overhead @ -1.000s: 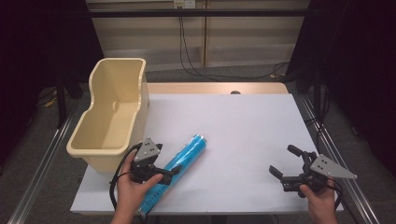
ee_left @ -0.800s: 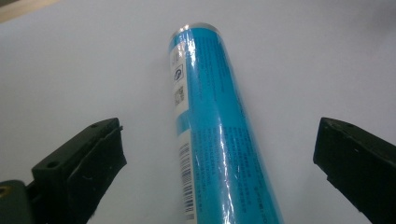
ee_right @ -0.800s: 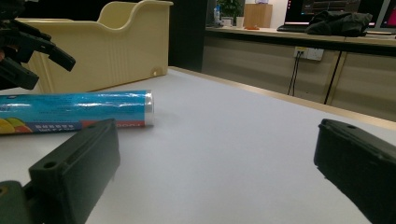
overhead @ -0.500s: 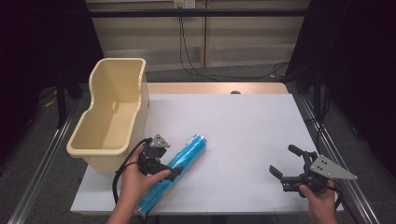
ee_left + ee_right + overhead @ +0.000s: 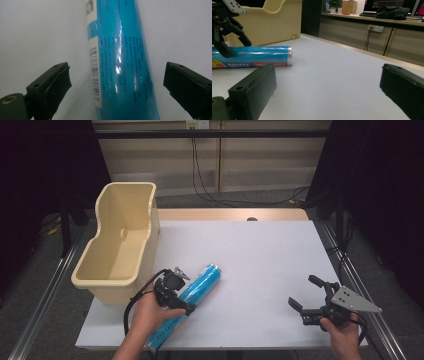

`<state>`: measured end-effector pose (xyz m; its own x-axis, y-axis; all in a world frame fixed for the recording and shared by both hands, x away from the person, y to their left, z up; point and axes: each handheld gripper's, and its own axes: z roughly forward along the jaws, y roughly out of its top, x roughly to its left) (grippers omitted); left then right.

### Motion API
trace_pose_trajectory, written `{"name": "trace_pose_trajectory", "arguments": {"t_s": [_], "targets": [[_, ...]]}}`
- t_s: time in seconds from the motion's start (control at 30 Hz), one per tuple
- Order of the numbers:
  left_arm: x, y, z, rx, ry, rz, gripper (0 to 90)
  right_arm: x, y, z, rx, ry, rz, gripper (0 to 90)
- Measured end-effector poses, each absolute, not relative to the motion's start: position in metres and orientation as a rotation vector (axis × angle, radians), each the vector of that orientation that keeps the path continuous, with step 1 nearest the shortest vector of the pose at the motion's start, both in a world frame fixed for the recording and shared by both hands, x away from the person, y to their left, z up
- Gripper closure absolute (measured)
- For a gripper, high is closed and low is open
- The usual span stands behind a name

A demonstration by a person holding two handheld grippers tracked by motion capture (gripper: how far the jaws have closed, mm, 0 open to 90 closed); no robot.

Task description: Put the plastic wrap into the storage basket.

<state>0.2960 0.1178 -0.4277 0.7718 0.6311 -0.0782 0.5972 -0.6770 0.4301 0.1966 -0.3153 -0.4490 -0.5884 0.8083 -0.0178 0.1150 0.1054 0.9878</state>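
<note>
Here the blue roll (image 5: 187, 305) lies flat on the white table (image 5: 260, 255), its long axis running on a slant from the near left edge toward the far right. One end reaches the front edge of the table by the person's left forearm; the other, capped with clear wrap, points up toward the middle of the table. The left gripper (image 5: 177, 295) sits over the roll about midway along it, jaws spread wide with one on each side of the roll and not touching it. In the left gripper view the roll (image 5: 120, 62) runs straight up between the two black jaws, with bare table showing on both sides of it; a white label strip with a barcode runs along its left side.

The right gripper (image 5: 307, 300) rests near the front right corner, well apart from the roll, jaws wide open and holding nothing. Between the two grippers the table is bare, and the far half is bare too. Just left of the left gripper stands a cream plastic bin (image 5: 120, 245), hanging over the table's left edge, near the roll but apart from it.

The roll is a smooth cylinder in glossy, crinkled film with small print. The bin has ribbed walls, a rolled rim and one taller end. The jaws are matt black blocks.
</note>
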Motion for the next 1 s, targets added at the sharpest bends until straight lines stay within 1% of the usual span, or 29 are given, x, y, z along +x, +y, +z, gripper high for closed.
{"name": "trace_pose_trajectory", "arguments": {"t_s": [0.27,0.4,0.47,0.53,0.6,0.67,0.7,0.77,1.0], "targets": [[0.298,0.115,-0.433,2.55,0.949,0.077,8.8,0.197,-0.315,-0.449,0.901,1.809,1.524,0.3],[0.299,0.111,-0.439,2.59,0.95,0.041,12.6,0.197,-0.315,-0.449,0.9,1.81,1.522,0.3],[0.3,0.11,-0.441,2.596,0.958,0.035,13.2,0.197,-0.315,-0.449,0.901,1.811,1.52,0.3],[0.301,0.11,-0.443,2.612,0.953,0.029,16.4,0.197,-0.315,-0.449,0.9,1.81,1.52,0.4],[0.301,0.108,-0.445,2.619,0.949,0.029,17.7,0.197,-0.315,-0.449,0.899,1.813,1.519,0.4],[0.301,0.107,-0.447,2.625,0.953,0.018,21.4,0.197,-0.315,-0.449,0.9,1.815,1.52,0.4],[0.302,0.107,-0.448,2.634,0.938,0.013,21.6,0.197,-0.315,-0.449,0.9,1.817,1.518,0.4],[0.302,0.105,-0.449,2.625,0.95,0.01,25.8,0.197,-0.315,-0.449,0.899,1.818,1.515,0.4],[0.302,0.103,-0.452,2.625,0.974,0.013,28.3,0.197,-0.317,-0.449,0.895,1.816,1.513,0.5]]}}
